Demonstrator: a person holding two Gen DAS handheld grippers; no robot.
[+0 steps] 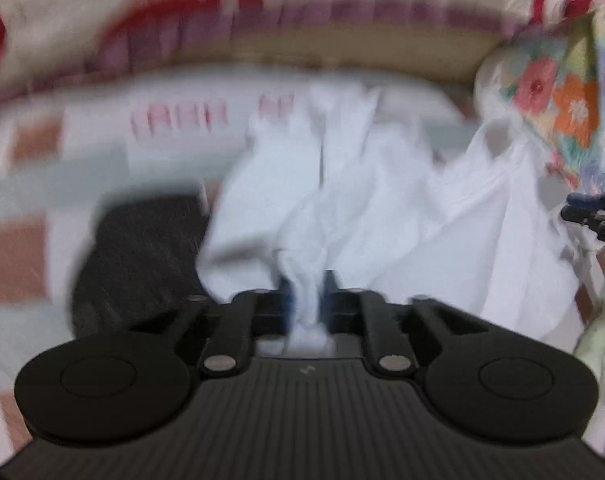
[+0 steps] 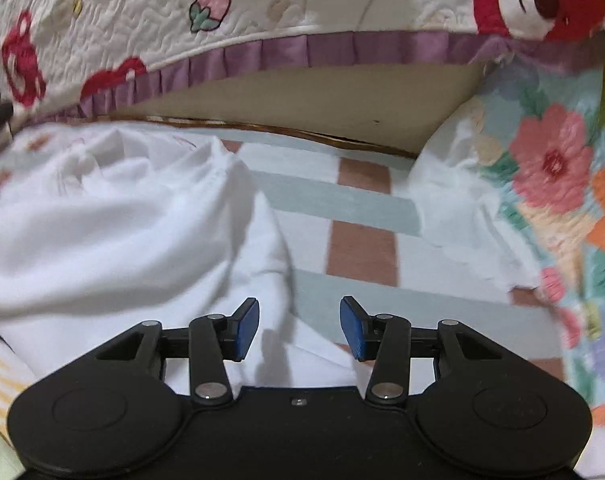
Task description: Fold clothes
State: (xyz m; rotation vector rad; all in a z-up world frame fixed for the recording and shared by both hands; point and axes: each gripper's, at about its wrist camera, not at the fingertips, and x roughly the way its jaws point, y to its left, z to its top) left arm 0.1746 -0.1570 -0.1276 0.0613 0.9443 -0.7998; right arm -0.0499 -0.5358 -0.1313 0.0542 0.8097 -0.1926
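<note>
Left gripper (image 1: 305, 294) clamping bunched white garment (image 1: 382, 208), cloth trailing ahead; blurred view. Right gripper (image 2: 299, 326) gaping empty, garment lying ahead-left. Dark item (image 1: 138, 248) showing only in left view, unidentifiable.

Two close wrist views angled down, both over the white garment (image 1: 382, 208) on checked bedding (image 2: 362, 208).

Crumpled white garment (image 1: 342, 200) on checked bedcover (image 2: 362, 216)

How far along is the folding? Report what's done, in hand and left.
Done: nothing looks folded; the white garment lies crumpled on the checked sheet. In hand: the left gripper is shut on a bunch of it; the right gripper hangs open over its edge. Left: spreading and every fold.
</note>
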